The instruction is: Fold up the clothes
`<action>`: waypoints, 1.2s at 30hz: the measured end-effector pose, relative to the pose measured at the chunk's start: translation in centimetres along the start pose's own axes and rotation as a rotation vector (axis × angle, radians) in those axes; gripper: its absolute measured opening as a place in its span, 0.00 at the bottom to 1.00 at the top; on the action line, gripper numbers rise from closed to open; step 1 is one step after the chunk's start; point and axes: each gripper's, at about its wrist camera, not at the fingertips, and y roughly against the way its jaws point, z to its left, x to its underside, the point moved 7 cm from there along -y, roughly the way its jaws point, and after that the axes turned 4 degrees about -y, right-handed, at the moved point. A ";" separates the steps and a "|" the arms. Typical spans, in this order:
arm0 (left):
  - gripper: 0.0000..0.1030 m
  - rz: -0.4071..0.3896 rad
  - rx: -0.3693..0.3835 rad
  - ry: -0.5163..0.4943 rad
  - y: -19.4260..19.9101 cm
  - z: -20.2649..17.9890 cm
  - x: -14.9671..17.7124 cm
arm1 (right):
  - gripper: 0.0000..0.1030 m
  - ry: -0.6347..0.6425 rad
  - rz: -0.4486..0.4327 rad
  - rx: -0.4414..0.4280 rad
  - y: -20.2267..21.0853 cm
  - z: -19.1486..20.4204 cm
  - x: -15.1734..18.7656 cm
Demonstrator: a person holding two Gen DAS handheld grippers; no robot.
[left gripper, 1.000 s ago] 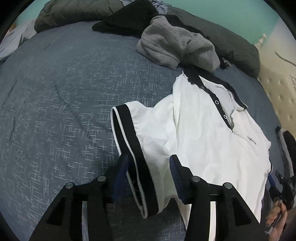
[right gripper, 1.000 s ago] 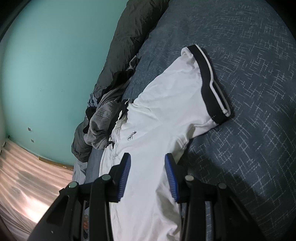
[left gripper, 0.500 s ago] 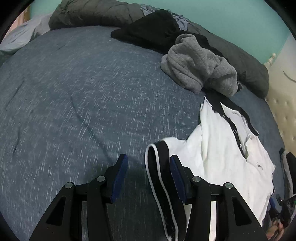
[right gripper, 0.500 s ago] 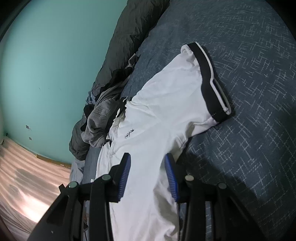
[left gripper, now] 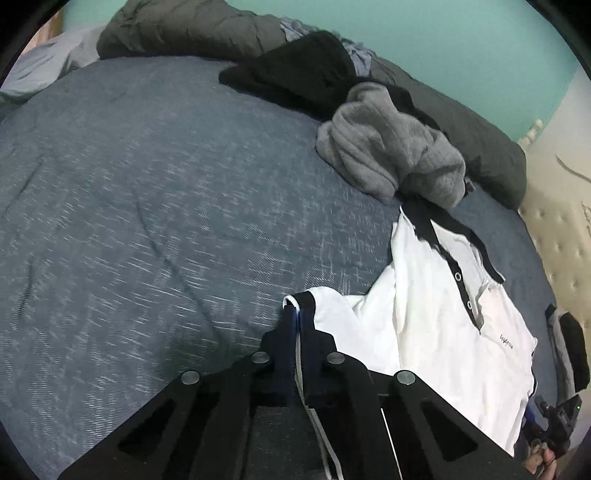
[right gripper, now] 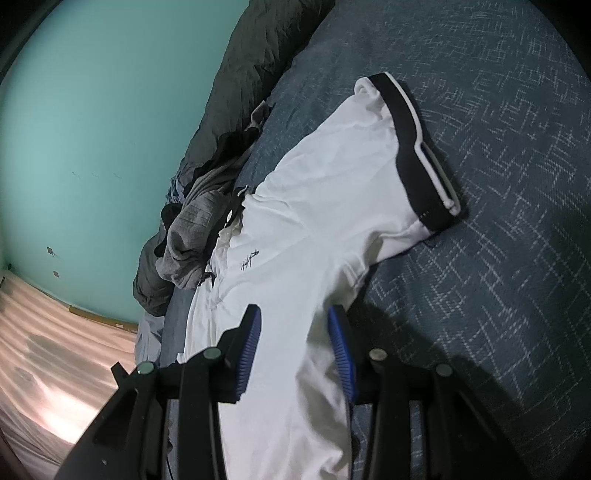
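A white polo shirt [left gripper: 436, 325] with black collar and black cuffs lies face up on the blue-grey bed cover [left gripper: 147, 221]. My left gripper [left gripper: 297, 317] is shut on the black, white-edged cuff [left gripper: 304, 299] of one sleeve, and the cuff's trim runs down between its fingers. In the right wrist view the shirt [right gripper: 314, 221] stretches away, its other sleeve cuff [right gripper: 417, 147] flat on the cover. My right gripper [right gripper: 294, 325] stands open over the shirt's lower body, white cloth showing in the gap between its blue pads [right gripper: 251, 347].
A grey knitted garment [left gripper: 388, 147] and a black one [left gripper: 295, 74] are heaped past the collar, against a dark grey duvet [left gripper: 184, 29]. A cream tufted headboard [left gripper: 561, 229] borders the right. A hand [left gripper: 539, 458] shows at the lower right. Wooden floor [right gripper: 44, 369] lies beside the bed.
The left gripper slid to the end of the sleeve and closed on the cuff; its jaws were apart before. The right gripper and the shirt's body have stayed put.
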 end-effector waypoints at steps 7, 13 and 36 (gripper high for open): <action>0.02 -0.042 -0.062 0.070 2.5 3.6 -0.8 | 0.37 0.002 -0.002 -0.001 0.1 0.1 0.0; 0.02 -0.030 -0.100 0.128 1.9 6.2 -0.2 | 0.37 0.007 -0.003 0.003 0.1 0.1 -0.1; 0.36 0.052 0.170 0.175 4.9 0.8 7.0 | 0.37 0.009 -0.002 -0.002 0.1 0.4 0.1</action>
